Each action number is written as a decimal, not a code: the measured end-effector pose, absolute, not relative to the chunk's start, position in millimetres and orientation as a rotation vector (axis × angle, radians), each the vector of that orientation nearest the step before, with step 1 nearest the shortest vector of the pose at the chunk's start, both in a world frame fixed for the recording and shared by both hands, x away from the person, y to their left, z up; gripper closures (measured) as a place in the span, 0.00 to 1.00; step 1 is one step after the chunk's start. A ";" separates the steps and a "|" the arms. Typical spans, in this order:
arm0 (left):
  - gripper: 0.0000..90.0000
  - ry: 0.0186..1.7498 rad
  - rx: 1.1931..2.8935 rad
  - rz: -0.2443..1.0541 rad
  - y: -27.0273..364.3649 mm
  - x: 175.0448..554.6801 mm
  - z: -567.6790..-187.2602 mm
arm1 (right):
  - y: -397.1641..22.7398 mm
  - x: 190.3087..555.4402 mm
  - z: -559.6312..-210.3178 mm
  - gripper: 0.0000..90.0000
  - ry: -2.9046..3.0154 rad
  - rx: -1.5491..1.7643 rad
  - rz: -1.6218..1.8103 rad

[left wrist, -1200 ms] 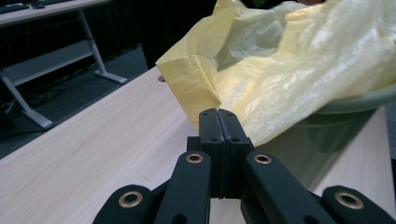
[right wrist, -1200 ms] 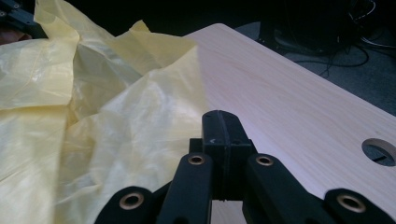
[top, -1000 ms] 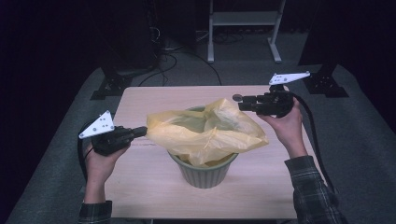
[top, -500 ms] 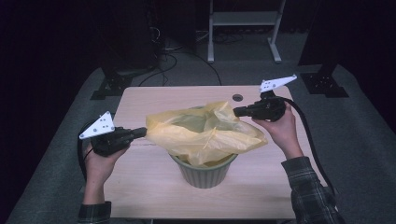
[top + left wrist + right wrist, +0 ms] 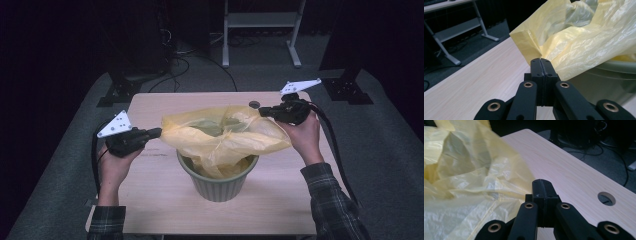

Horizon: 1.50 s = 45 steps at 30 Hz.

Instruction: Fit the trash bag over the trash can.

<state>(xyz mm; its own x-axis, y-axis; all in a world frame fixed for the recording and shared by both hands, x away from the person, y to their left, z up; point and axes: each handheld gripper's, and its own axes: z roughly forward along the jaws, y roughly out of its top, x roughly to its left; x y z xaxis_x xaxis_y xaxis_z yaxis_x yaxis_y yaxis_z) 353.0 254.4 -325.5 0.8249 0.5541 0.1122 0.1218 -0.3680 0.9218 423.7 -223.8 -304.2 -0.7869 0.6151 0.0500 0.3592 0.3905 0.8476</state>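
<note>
A thin yellow plastic bag (image 5: 220,137) lines a green ribbed pot (image 5: 220,182) near the middle of the pale wooden table (image 5: 150,200). The bag's rim is spread wide above the pot. My left gripper (image 5: 158,132) is shut on the bag's left corner, which rises folded from its tips (image 5: 541,60) in the left gripper view. My right gripper (image 5: 262,111) is shut at the bag's far right edge. In the right gripper view the crinkled bag (image 5: 461,170) reaches its closed tips (image 5: 541,181) from the left. The pot's wall (image 5: 604,77) sits under the bag (image 5: 584,37).
A round hole (image 5: 254,104) is cut in the table just behind the right gripper, also visible as the hole (image 5: 606,198). A metal rack (image 5: 260,20) and black stand feet (image 5: 117,92) are on the grey floor beyond the table. Cables trail from both grippers.
The right gripper's jaws have closed at the bag's right edge after a small shift. The bag's peak has flattened and its mouth is stretched wider. The left gripper has kept still.
</note>
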 end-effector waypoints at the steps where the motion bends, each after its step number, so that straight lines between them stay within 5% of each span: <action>1: 1.00 0.511 1.922 0.490 253.3 354.9 -327.8 | -223.8 425.4 -307.0 1.00 2.381 0.867 1.332; 28: 1.00 0.626 2.031 0.440 247.8 362.1 -380.0 | -225.3 431.4 -397.5 1.00 2.513 1.054 1.112; 30: 1.00 0.613 2.001 0.421 248.5 361.5 -377.7 | -231.3 427.3 -392.5 0.95 2.465 1.042 1.159; 31: 1.00 0.609 2.000 0.424 248.2 360.8 -375.5 | -235.4 425.4 -386.4 0.85 2.431 1.046 1.196; 41: 1.00 0.587 1.950 0.405 249.3 356.0 -369.5 | -274.0 402.4 -299.2 0.72 2.232 0.985 1.447; 45: 1.00 0.576 1.953 0.396 248.3 353.5 -368.3 | -253.7 392.0 -269.9 0.57 2.290 0.807 1.649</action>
<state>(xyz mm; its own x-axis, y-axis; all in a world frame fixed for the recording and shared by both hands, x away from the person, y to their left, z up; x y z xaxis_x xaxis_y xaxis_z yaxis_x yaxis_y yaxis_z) 353.5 248.3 -368.3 0.8317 0.5547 0.0233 0.2203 -0.3683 0.9033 392.0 -253.7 -269.9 -0.8290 0.5399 0.1459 0.3094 0.2253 0.9239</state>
